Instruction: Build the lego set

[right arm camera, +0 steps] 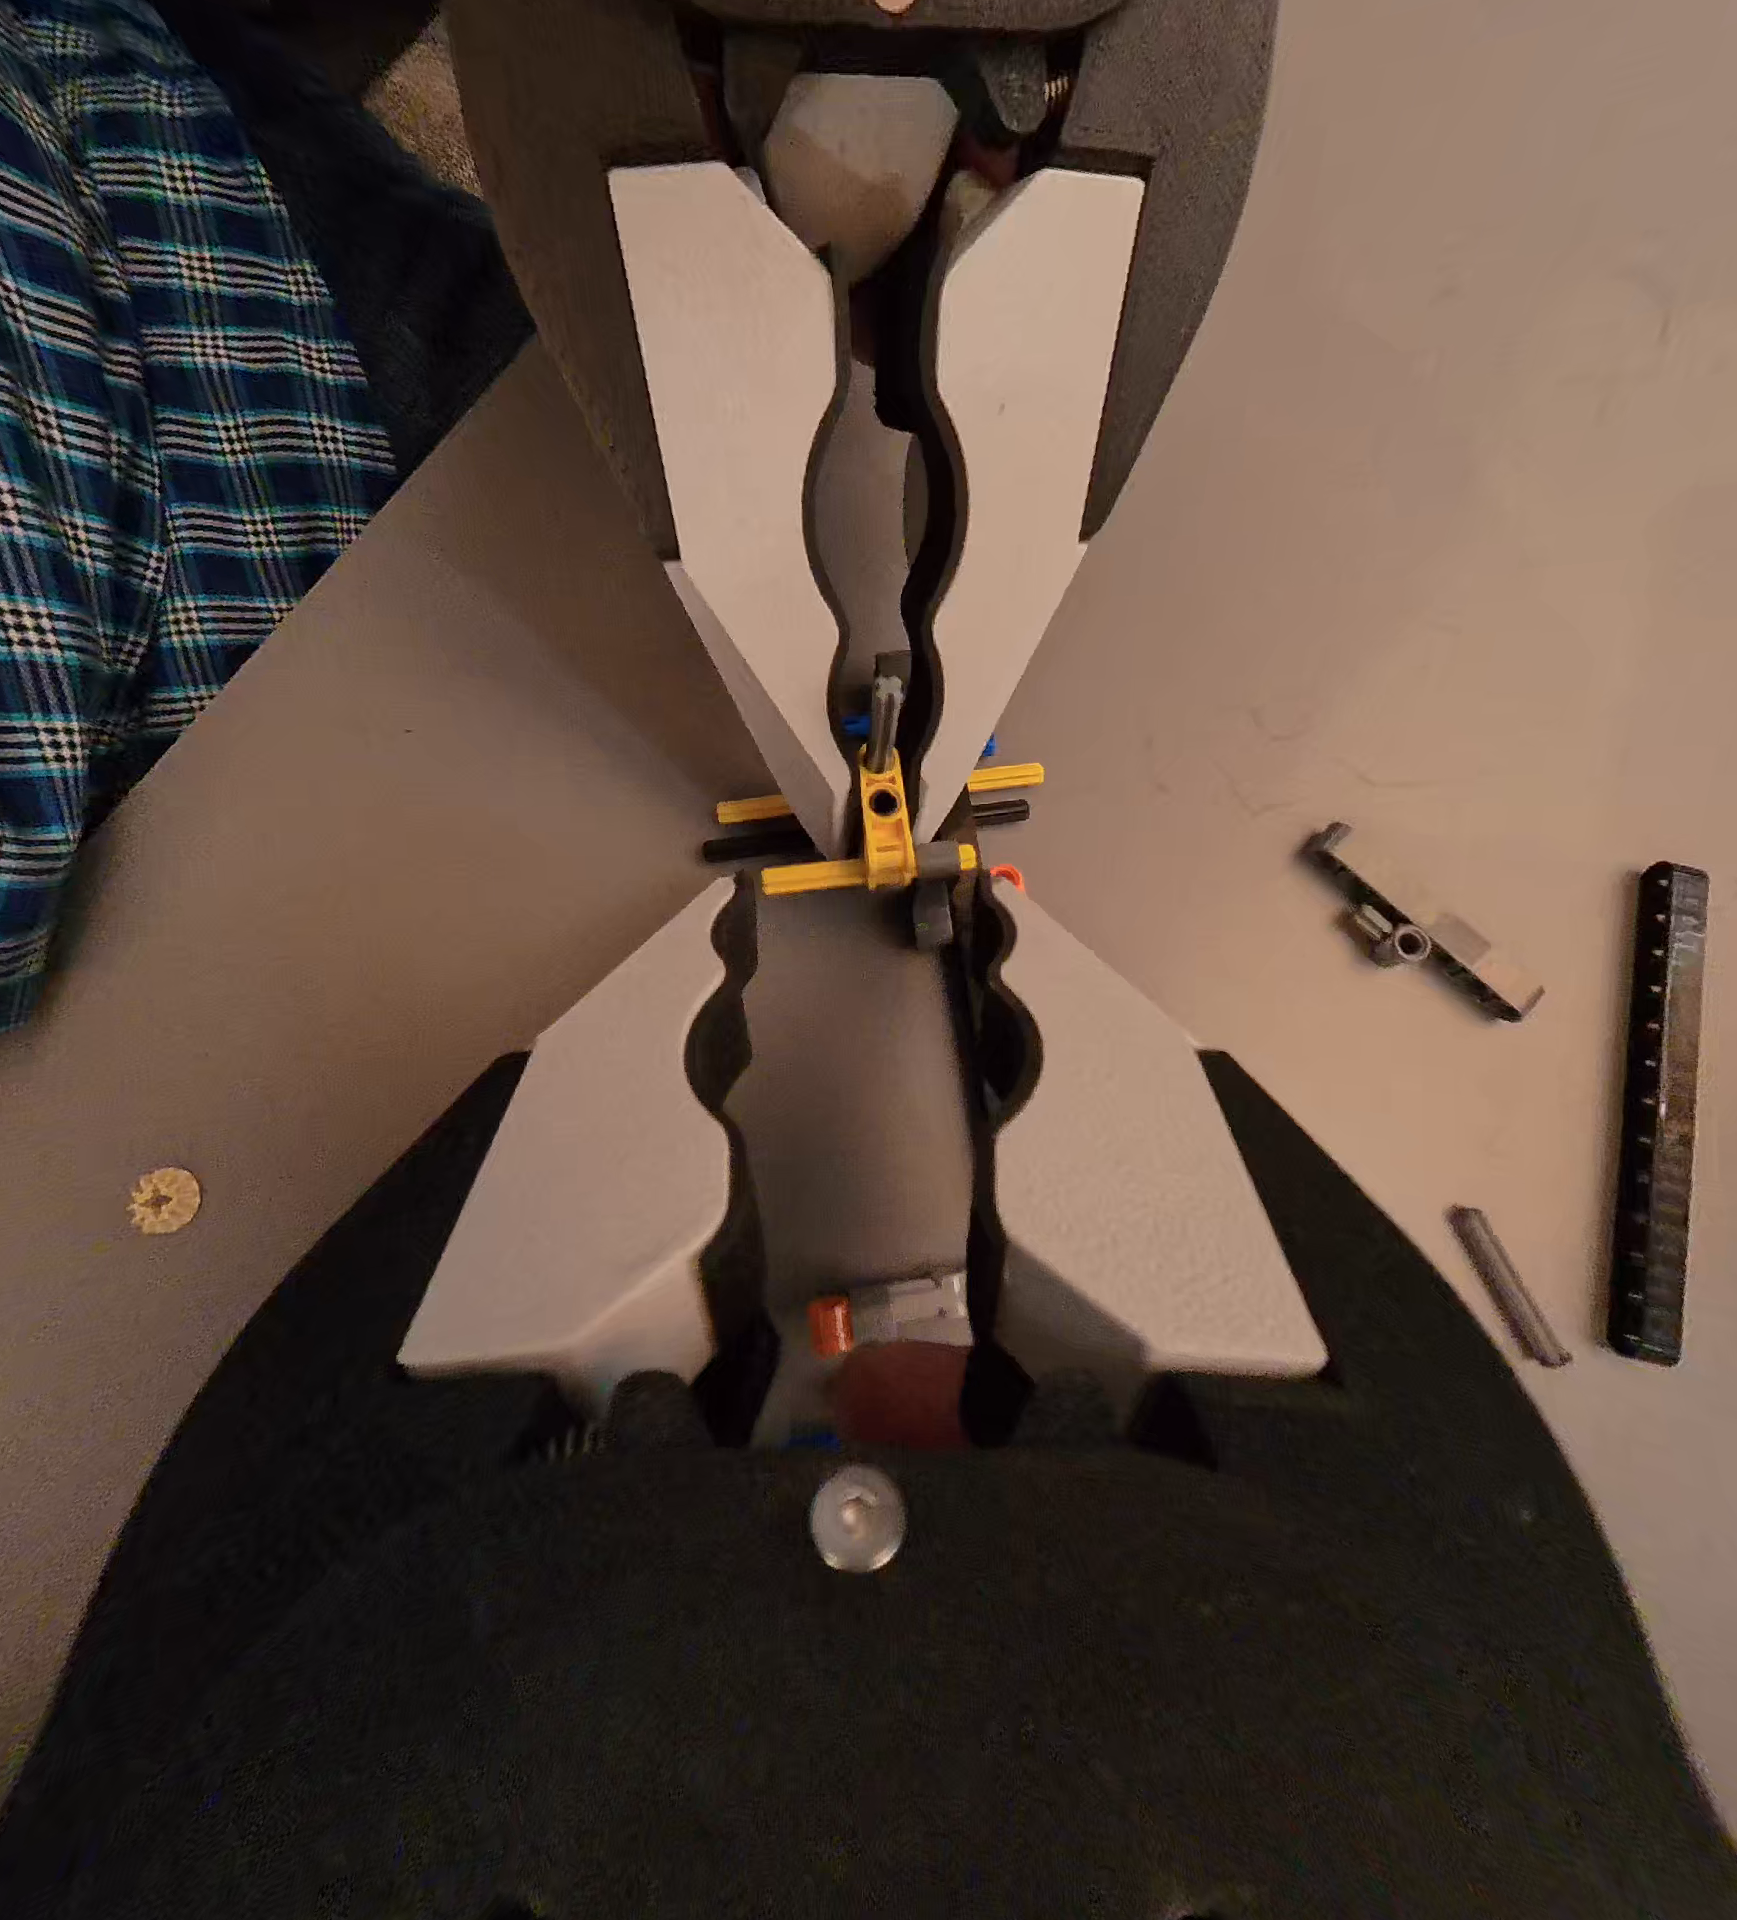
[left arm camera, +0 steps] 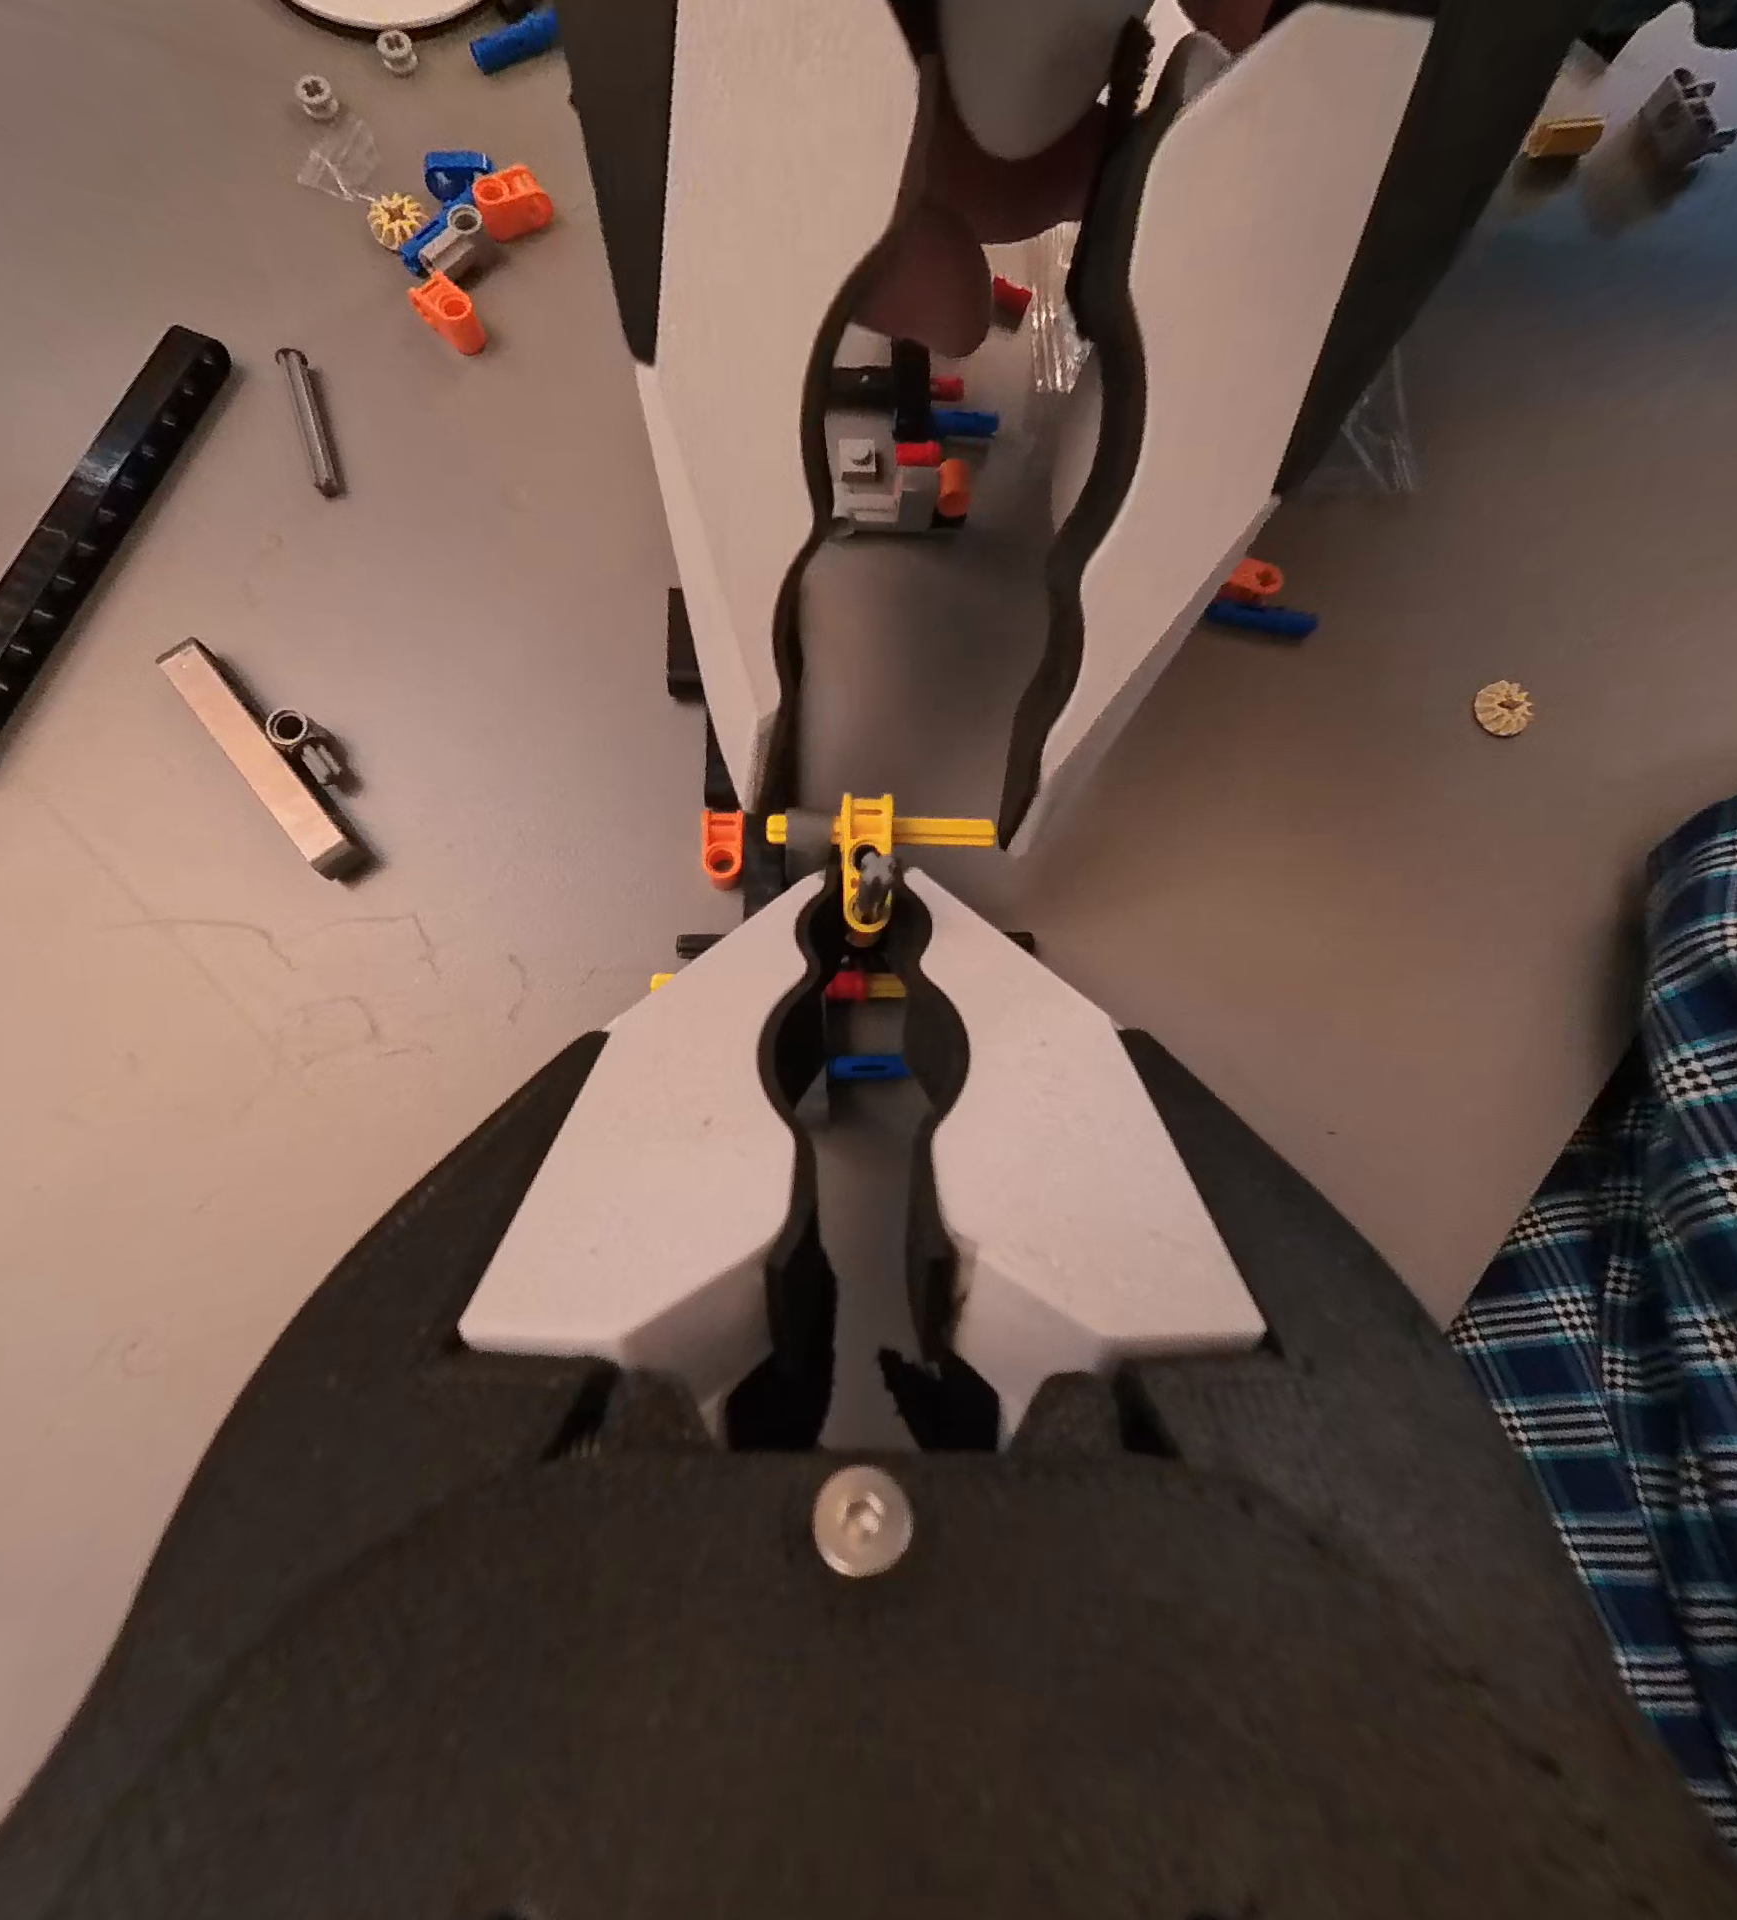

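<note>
My left gripper (left arm camera: 866, 883) is shut on a small lego build (left arm camera: 864, 1039). At its tips it clamps an upright yellow liftarm (left arm camera: 862, 831) with a grey axle through it. A yellow axle (left arm camera: 947, 829) crosses the liftarm's top, with a grey connector on one end. My right gripper (right arm camera: 869, 894) faces the left one tip to tip. Its fingers sit at the two ends of the yellow axle (right arm camera: 812, 878) and hold it lengthwise. In the right wrist view the left gripper (right arm camera: 885, 821) comes down from the top. Black and yellow axles stick out of the build sideways.
On the grey table lie a long black beam (left arm camera: 64, 551), a dark grey axle (left arm camera: 311, 421), a grey beam with a connector (left arm camera: 261, 758), an orange and blue parts pile (left arm camera: 459, 229), a tan gear (left arm camera: 1503, 710) and another grey build (left arm camera: 895, 457). A plaid sleeve (left arm camera: 1726, 1143) is at the table's edge. The tips of both grippers are at nearly the same place. From either gripper's tips it is about 15 centimetres to the tan gear (left arm camera: 1503, 710).
</note>
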`<state>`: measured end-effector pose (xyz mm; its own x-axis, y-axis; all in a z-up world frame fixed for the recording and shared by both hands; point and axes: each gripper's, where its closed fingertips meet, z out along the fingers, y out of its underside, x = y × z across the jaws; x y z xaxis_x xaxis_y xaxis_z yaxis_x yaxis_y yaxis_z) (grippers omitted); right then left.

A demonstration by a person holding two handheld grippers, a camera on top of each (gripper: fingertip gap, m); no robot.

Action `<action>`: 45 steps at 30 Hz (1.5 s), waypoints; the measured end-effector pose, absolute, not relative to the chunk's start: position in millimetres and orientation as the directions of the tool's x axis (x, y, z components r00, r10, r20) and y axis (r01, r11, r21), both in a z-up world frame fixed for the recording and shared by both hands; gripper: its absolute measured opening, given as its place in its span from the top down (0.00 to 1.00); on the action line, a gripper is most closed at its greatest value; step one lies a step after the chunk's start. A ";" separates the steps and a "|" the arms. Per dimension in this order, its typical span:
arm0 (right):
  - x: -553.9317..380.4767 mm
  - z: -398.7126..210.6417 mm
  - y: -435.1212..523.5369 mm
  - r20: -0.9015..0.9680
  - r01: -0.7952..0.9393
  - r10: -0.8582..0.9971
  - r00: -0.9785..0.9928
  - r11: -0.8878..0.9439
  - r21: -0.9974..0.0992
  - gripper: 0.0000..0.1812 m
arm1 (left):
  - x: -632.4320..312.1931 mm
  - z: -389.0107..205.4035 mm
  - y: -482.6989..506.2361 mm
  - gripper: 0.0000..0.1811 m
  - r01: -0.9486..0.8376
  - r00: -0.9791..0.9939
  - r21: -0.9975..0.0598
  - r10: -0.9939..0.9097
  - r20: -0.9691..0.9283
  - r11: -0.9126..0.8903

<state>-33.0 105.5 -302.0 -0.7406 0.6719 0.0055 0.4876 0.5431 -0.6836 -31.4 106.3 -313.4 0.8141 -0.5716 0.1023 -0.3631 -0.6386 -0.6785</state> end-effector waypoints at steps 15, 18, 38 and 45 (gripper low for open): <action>-30.3 -297.8 110.4 0.022 0.491 0.698 -0.716 0.526 -0.695 0.80 | -31.5 -312.8 100.5 0.88 -0.395 0.791 -0.665 -0.603 0.106 -0.634; -31.0 -298.8 109.7 0.019 0.489 0.699 -0.715 0.519 -0.701 0.81 | -31.4 -314.0 99.7 0.89 -0.407 0.786 -0.659 -0.610 0.100 -0.632; -30.3 -300.0 98.8 0.004 0.464 0.674 -0.739 0.512 -0.723 0.82 | -33.2 -314.2 101.1 0.98 -0.416 0.789 -0.665 -0.610 0.076 -0.620; -28.6 -301.2 101.0 0.009 0.462 0.669 -0.744 0.524 -0.716 1.00 | -31.2 -314.5 102.8 0.98 -0.424 0.793 -0.671 -0.607 0.048 -0.608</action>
